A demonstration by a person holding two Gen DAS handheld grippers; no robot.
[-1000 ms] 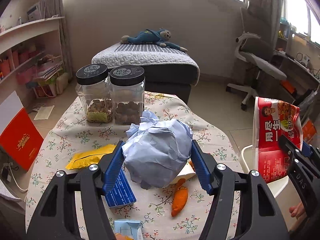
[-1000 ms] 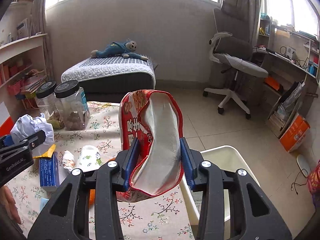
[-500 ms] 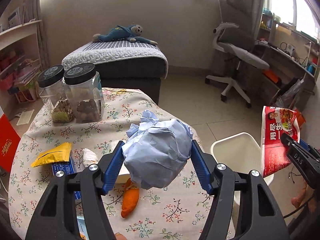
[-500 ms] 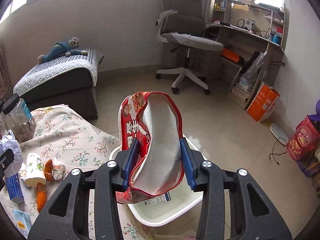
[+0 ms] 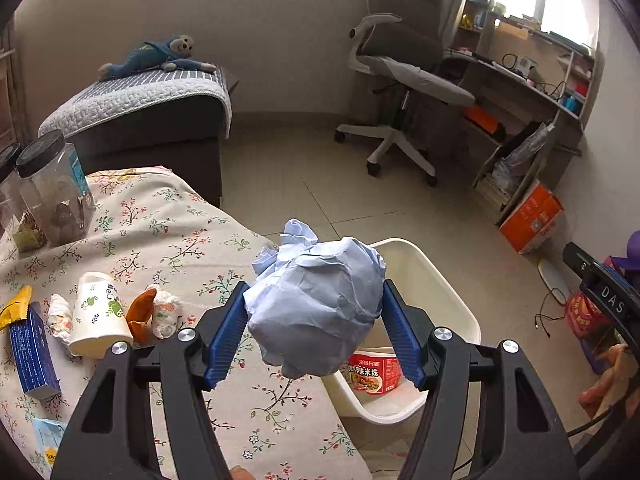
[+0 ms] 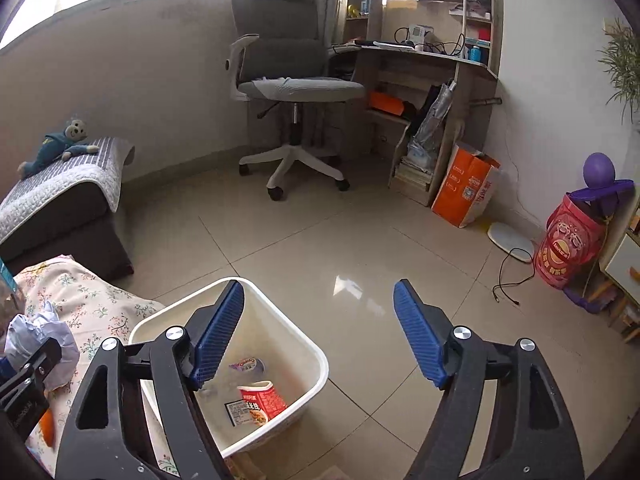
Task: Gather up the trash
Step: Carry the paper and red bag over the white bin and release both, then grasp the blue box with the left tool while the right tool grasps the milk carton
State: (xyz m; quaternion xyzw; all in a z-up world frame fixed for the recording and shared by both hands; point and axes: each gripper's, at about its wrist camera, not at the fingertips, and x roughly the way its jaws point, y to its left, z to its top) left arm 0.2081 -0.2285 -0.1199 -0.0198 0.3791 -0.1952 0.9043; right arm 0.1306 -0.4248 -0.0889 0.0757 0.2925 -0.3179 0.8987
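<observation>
Fingers of my left gripper (image 5: 316,334) clamp the crumpled paper ball (image 5: 316,304), hanging at the bin (image 5: 424,264) rim; right gripper (image 6: 320,336) has just sprung wide, empty, red packet (image 6: 262,402) inside. I'd carry past the rim before releasing.

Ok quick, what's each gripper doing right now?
Left gripper: shut on the crumpled paper ball.
Right gripper: jaws have just opened, nothing between them; red packet lies in the bin.

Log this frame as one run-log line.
left gripper: shut on paper ball | right gripper: jaws just opened, empty | red wrapper: in bin
</observation>
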